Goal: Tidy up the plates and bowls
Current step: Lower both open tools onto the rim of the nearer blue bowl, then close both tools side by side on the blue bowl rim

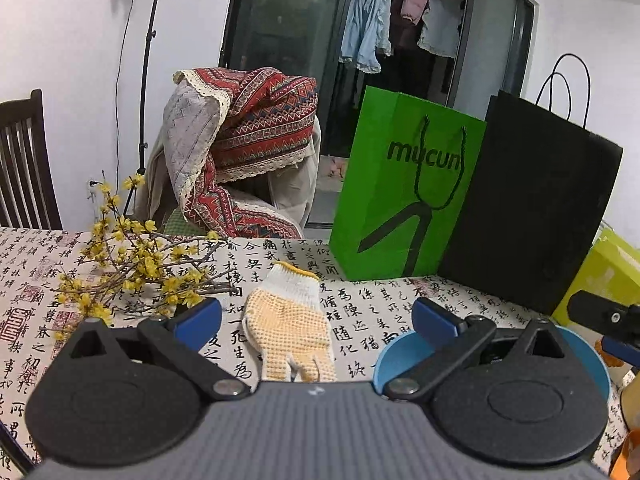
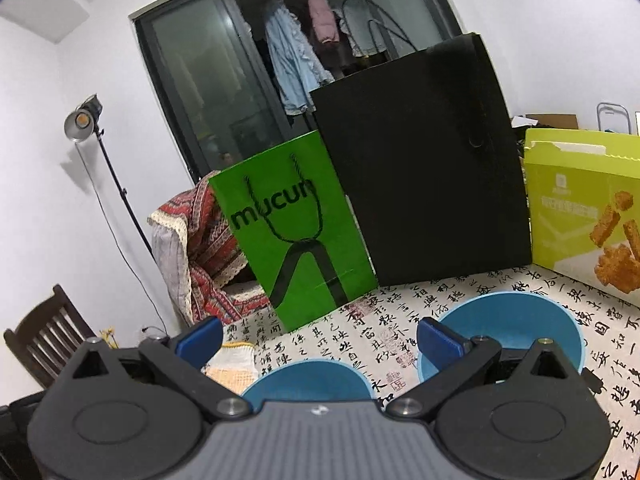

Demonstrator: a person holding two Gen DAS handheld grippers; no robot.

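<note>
From the left wrist, your left tongs stood wide apart, gripping nothing; a yellow-dotted knit work glove lay between them, a round blue plastic bowl under their right tip.

From the right wrist, your right tongs gaped empty; a smaller blue bowl sat between them, a larger blue bowl beyond the right tip on the calligraphy-print worktop.

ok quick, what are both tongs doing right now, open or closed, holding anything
Left tongs: open, holding nothing; a glove lies between the fingers.
Right tongs: open, holding nothing, above two blue bowls.
</note>
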